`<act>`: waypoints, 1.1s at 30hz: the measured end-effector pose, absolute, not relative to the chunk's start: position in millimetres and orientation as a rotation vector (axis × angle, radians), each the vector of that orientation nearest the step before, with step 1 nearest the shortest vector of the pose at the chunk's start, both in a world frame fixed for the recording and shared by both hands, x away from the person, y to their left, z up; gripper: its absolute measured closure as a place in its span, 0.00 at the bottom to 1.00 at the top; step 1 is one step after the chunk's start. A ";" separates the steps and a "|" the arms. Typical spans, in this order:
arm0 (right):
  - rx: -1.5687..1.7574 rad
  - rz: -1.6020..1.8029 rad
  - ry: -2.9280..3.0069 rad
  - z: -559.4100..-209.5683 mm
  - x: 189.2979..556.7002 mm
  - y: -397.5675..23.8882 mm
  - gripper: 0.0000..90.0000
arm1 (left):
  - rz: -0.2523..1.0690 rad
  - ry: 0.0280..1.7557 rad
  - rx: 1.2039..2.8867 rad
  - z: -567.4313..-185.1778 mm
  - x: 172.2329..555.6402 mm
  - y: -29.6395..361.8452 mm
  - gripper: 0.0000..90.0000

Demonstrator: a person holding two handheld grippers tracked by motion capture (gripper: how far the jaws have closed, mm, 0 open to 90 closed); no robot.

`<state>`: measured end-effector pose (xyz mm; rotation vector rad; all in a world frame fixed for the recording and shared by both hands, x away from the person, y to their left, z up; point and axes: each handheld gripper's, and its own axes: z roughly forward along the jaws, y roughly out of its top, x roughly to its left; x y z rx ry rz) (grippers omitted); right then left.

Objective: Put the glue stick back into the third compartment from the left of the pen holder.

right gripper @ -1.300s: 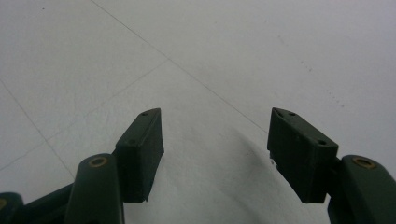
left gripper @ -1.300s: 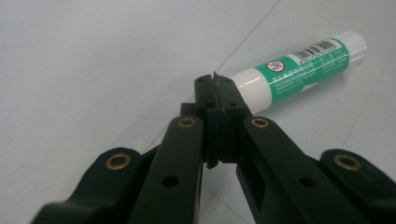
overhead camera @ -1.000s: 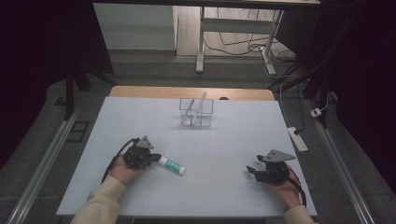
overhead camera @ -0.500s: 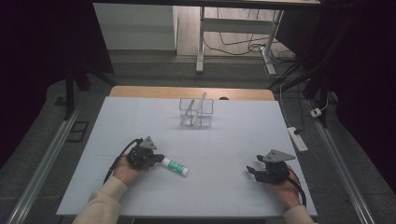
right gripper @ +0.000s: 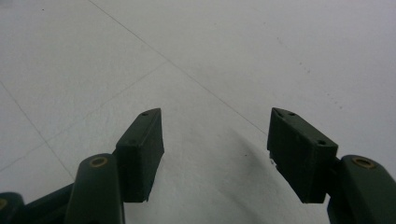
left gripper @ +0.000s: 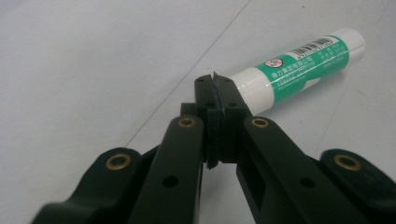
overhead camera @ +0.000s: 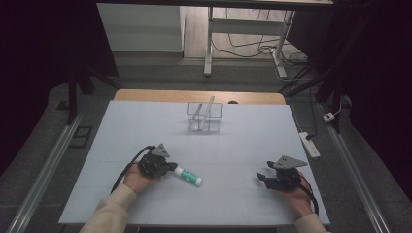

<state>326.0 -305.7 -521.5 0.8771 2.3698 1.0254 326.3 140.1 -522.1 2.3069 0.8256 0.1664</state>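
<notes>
A white glue stick with a green label (overhead camera: 188, 176) lies flat on the pale blue table (overhead camera: 252, 141), left of the middle and near the front. My left gripper (overhead camera: 171, 167) is low on the table at the stick's left end, its jaws pressed together with nothing between them. In the left gripper view the shut tips (left gripper: 215, 81) sit right against the near end of the glue stick (left gripper: 299, 70). My right gripper (overhead camera: 261, 177) rests near the front right, jaws wide apart. In the right gripper view they (right gripper: 217, 116) frame only bare table.
A clear plastic box (overhead camera: 204, 118) with two thin pale sticks leaning in it stands at the back middle of the table. A white power strip (overhead camera: 309, 144) lies on the floor off the right edge. Metal desk legs and cables stand behind the table.
My left gripper and the glue stick at its tips have shifted a little to the right. The right gripper has stayed where it was.
</notes>
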 end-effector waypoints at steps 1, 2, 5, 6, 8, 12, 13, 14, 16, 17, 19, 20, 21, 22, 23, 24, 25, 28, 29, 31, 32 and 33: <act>0.878 1.025 2.370 -521.6 326.2 -305.7 0.40 | 0.163 0.821 2.307 -522.0 326.0 138.3 0.99; 0.879 1.024 2.371 -521.6 326.2 -305.7 0.40 | 0.162 0.816 2.310 -521.8 325.6 136.7 0.99; 0.878 1.026 2.370 -521.4 326.0 -305.8 0.40 | 0.155 0.807 2.314 -521.5 324.3 132.2 0.99; 0.878 1.027 2.370 -521.4 326.1 -305.8 0.40 | 0.152 0.804 2.312 -521.7 324.3 131.1 0.99; 0.879 1.030 2.371 -521.6 326.2 -305.7 0.40 | 0.143 0.805 2.312 -521.5 324.5 128.9 0.99; 0.876 1.025 2.373 -521.6 326.0 -305.5 0.40 | 0.136 0.793 2.316 -521.1 322.8 123.6 0.99; 0.876 1.025 2.373 -521.6 326.0 -305.5 0.40 | 0.134 0.791 2.317 -521.1 322.5 122.3 0.99; 0.876 1.026 2.372 -521.6 326.1 -305.6 0.40 | 0.133 0.789 2.317 -521.0 322.2 120.9 0.99; 0.876 1.024 2.374 -521.6 326.0 -305.5 0.40 | 0.128 0.787 2.318 -520.8 321.7 118.2 0.99; 0.876 1.024 2.374 -521.7 326.0 -305.4 0.40 | 0.126 0.786 2.317 -521.0 321.6 116.7 0.99; 0.875 1.025 2.375 -521.8 326.0 -305.2 0.40 | 0.118 0.789 2.312 -521.2 321.9 113.6 0.99; 0.875 1.025 2.375 -521.9 326.1 -305.3 0.40 | 0.113 0.789 2.312 -521.2 321.9 111.8 0.99; 0.876 1.025 2.375 -522.0 326.3 -305.4 0.40 | 0.111 0.782 2.315 -521.0 321.9 110.0 0.99; 0.877 1.025 2.375 -522.0 326.3 -305.4 0.40 | 0.110 0.777 2.315 -521.0 321.5 108.0 0.99; 0.876 1.025 2.375 -521.9 326.3 -305.4 0.40 | 0.109 0.771 2.318 -520.9 321.1 106.4 0.99; 0.876 1.024 2.375 -521.8 326.1 -305.3 0.40 | 0.105 0.768 2.318 -520.8 320.6 104.8 0.99; 0.875 1.024 2.375 -521.8 326.0 -305.3 0.40 | 0.107 0.761 2.322 -520.7 320.4 103.6 0.99; 0.876 1.025 2.374 -521.7 326.0 -305.4 0.40 | 0.101 0.756 2.323 -521.0 320.0 100.1 0.99; 0.876 1.024 2.375 -521.8 326.1 -305.3 0.40 | 0.101 0.753 2.327 -521.1 320.0 99.0 0.99; 0.875 1.024 2.376 -521.9 326.1 -305.2 0.40 | 0.100 0.748 2.327 -521.5 320.0 97.1 0.99; 0.874 1.023 2.376 -521.8 326.0 -305.2 0.40 | 0.099 0.746 2.329 -521.7 320.2 96.7 0.99; 0.875 1.024 2.375 -521.7 326.0 -305.3 0.40 | 0.099 0.746 2.329 -521.9 320.2 96.3 0.99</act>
